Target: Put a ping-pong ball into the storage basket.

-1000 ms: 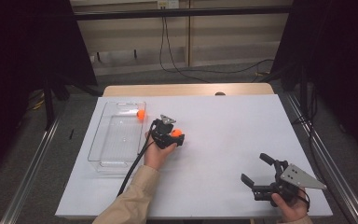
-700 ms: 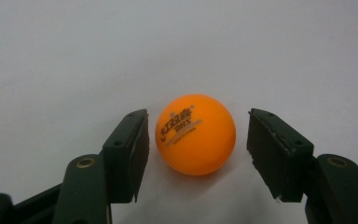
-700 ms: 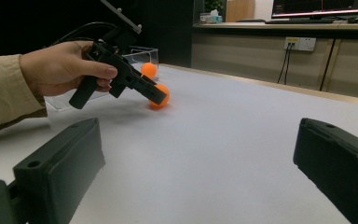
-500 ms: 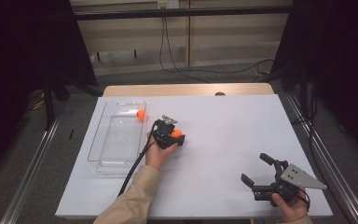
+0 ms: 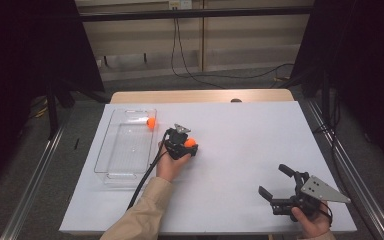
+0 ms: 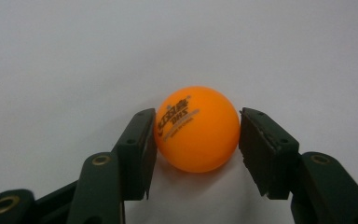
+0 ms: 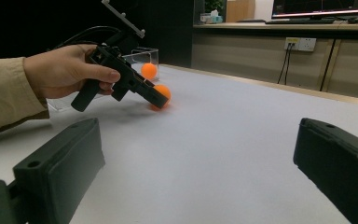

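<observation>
An orange ping-pong ball [image 5: 190,143] [image 6: 196,128] rests on the white table, right of a clear plastic tray [image 5: 111,172]. My left gripper [image 5: 190,146] [image 6: 196,147] reaches down over it. Its jaws have just been closing, and both pads now touch the ball's sides. A second orange ball [image 5: 151,122] [image 7: 148,70] lies in the tray's far right corner. My right gripper [image 5: 271,179] [image 7: 196,154] rests open at the table's front right with nothing between its fingers. In its view the left gripper [image 7: 161,99] and the first ball [image 7: 164,91] lie far off.
The white sheet [image 5: 260,130] covers the table, with a wooden strip [image 5: 200,96] along the far edge. The left gripper's black cable [image 5: 145,175] trails back toward the front edge. Dark frames and floor rails flank both sides.
The left gripper's jaws look slightly narrower around the ball than before. Both hands and both balls have kept their places.
</observation>
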`<control>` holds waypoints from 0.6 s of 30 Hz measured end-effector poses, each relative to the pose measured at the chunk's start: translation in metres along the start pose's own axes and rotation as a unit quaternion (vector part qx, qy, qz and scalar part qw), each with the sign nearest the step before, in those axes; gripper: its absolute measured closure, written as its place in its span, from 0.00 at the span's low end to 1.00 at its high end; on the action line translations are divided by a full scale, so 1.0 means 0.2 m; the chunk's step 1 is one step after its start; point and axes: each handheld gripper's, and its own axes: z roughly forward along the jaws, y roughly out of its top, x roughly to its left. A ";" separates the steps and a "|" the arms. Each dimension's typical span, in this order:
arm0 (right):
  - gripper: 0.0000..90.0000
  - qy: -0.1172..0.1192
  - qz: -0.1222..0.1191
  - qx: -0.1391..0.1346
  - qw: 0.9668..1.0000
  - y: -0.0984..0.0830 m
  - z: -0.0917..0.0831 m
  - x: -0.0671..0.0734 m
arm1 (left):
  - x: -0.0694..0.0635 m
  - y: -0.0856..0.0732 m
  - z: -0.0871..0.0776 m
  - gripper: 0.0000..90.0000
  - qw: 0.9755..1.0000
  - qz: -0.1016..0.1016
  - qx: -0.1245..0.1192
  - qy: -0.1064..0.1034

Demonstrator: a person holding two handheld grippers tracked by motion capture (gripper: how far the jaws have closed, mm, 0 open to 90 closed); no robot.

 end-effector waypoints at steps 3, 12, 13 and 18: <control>0.01 0.000 0.000 0.000 1.000 0.00 0.00 0.00 | 0.00 0.00 0.00 0.54 1.000 0.001 0.003 0.000; 0.01 0.000 0.000 0.000 1.000 0.00 0.00 0.00 | 0.00 0.00 0.00 0.56 1.000 -0.001 0.003 -0.003; 0.01 0.000 0.000 0.000 1.000 0.00 0.00 0.00 | 0.00 0.00 0.00 0.56 1.000 -0.002 0.002 -0.003; 0.01 0.000 0.000 0.000 1.000 0.00 0.00 0.00 | 0.00 0.00 0.00 0.56 1.000 -0.002 0.000 -0.004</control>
